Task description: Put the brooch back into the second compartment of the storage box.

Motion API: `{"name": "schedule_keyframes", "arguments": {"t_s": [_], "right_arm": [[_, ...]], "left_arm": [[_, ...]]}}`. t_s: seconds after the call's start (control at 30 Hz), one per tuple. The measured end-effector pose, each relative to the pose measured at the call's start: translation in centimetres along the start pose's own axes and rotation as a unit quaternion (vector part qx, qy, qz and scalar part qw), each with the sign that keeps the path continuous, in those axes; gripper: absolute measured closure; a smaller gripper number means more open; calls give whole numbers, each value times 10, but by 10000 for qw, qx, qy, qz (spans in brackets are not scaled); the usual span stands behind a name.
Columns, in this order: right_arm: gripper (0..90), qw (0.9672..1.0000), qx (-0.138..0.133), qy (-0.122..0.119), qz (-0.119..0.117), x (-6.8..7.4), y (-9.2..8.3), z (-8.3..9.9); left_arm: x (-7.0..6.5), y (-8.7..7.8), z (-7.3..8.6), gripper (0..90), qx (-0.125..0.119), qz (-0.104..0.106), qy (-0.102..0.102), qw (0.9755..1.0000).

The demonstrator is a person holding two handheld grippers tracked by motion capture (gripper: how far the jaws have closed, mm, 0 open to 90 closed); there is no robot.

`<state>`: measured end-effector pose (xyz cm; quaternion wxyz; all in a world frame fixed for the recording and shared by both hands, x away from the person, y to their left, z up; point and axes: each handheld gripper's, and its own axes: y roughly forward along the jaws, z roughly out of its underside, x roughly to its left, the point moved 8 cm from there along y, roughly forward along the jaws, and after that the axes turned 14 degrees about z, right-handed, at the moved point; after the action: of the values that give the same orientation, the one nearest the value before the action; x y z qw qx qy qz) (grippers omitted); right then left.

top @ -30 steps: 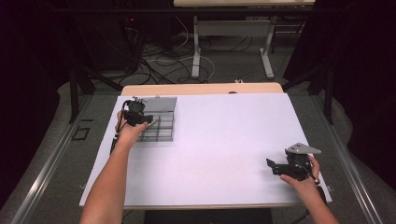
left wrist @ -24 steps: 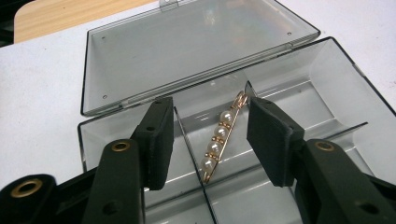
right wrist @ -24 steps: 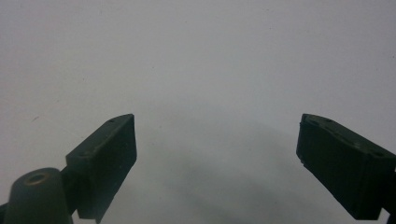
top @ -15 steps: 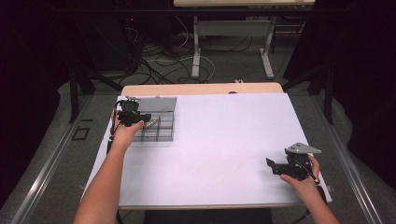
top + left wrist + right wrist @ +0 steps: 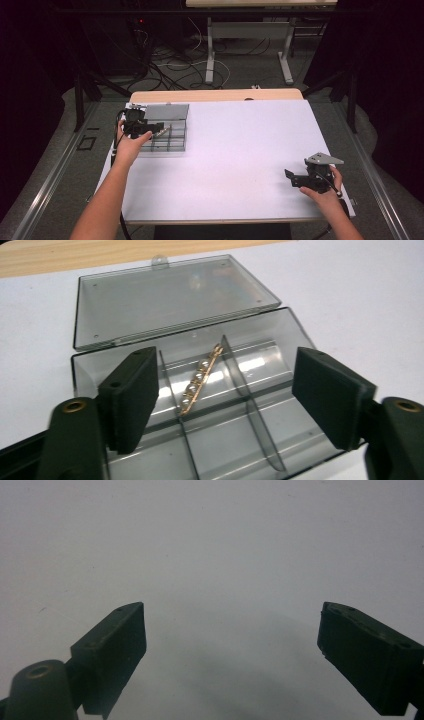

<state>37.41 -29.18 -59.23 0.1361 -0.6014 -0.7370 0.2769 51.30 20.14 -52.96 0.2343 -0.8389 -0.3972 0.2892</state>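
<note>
A clear plastic box (image 5: 200,405) is seen at about ten o'clock on the white counter (image 5: 235,150), its hinged lid (image 5: 170,300) folded back flat behind it. A gold hair clip (image 5: 200,385) set with small pearls lies in the middle rear compartment, propped aslant against a divider (image 5: 170,385) rather than flat on the floor of the box.

The left tongs (image 5: 225,400) are held just above the box with the jaws apart; they have just been opening, and nothing is pressed between the pads, though the clip is framed between them in the left gripper view. The right tongs (image 5: 300,178) are held near five o'clock, well apart from the box, jaws spread wide over bare counter with nothing between them.

Risks judged from here: because the clip leans on the divider, it could be tipped over the wall into the neighbouring compartment if the box is nudged. The box looks light, so it could be slid or knocked by a jaw of the left tongs catching its front wall. If the lid is swung shut while the clip stands proud of the divider, the clip could be pinched or the lid kept from latching.

Counted: one box, one lid, one hair clip, about five pearls on it, six compartments as far as can be made out in the high view, two tongs.
</note>
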Motion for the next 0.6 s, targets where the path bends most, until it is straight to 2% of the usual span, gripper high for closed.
{"name": "schedule_keyframes", "arguments": {"t_s": [0.13,0.23,0.27,0.6], "right_arm": [[116,10000,-1,7,15,0,0,0],[116,10000,1,-26,20,0,-1,0],[116,10000,4,-31,22,-1,-1,0],[116,10000,-26,-22,-2,0,-1,0]], "left_arm": [[-8,-6,-2,207,-101,75,133,9998],[-15,-9,-3,161,-173,119,141,9997],[-16,-10,-3,161,-168,120,220,9995],[-33,-19,3,64,-273,265,249,9990]]}}
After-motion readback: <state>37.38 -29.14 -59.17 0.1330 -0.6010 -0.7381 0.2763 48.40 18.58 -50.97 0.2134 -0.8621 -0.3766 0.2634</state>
